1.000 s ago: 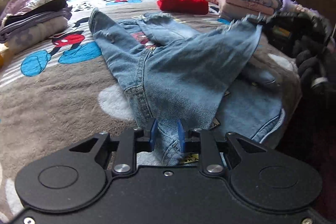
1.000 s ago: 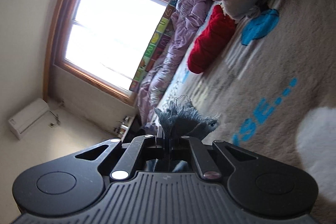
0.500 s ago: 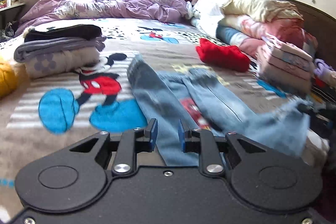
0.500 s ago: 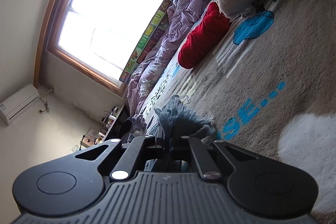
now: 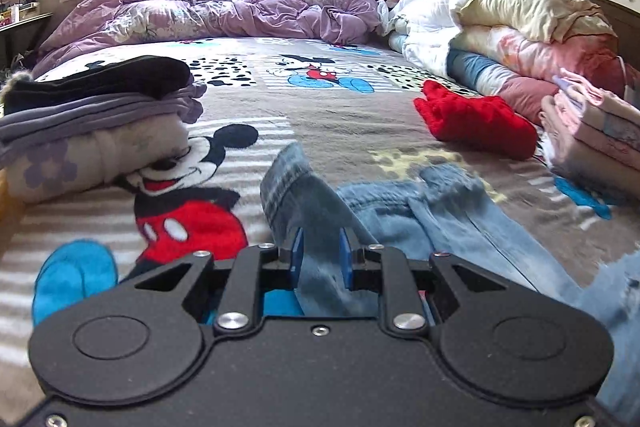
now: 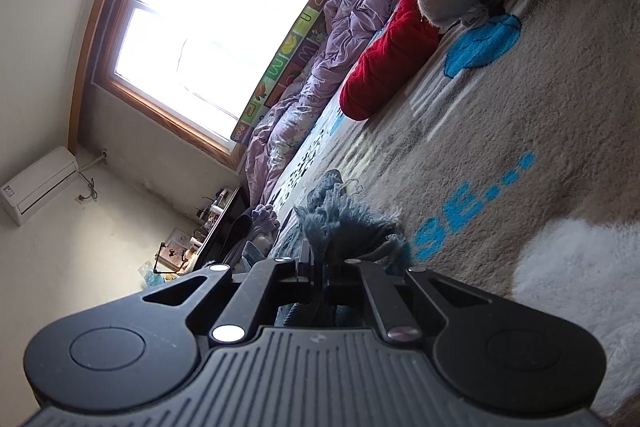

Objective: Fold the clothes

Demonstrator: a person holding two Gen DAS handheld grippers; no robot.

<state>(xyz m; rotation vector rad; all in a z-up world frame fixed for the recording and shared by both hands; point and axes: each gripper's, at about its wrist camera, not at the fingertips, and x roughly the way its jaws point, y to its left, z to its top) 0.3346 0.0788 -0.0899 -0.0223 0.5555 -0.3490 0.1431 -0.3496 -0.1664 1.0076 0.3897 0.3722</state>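
Left fingers (image 5: 320, 259) stand apart over the jeans (image 5: 460, 211), having let go the waist they gripped a second ago; right fingers (image 6: 322, 269) stay clamped on the frayed hem (image 6: 344, 223). Jeans lie crumpled on the bed (image 5: 340, 123), needing regrasping.

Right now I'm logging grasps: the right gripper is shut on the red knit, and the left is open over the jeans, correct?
Not quite. The right gripper is shut on the frayed hem of the jeans, as the right wrist view shows; the red knit lies untouched. The left gripper is open.
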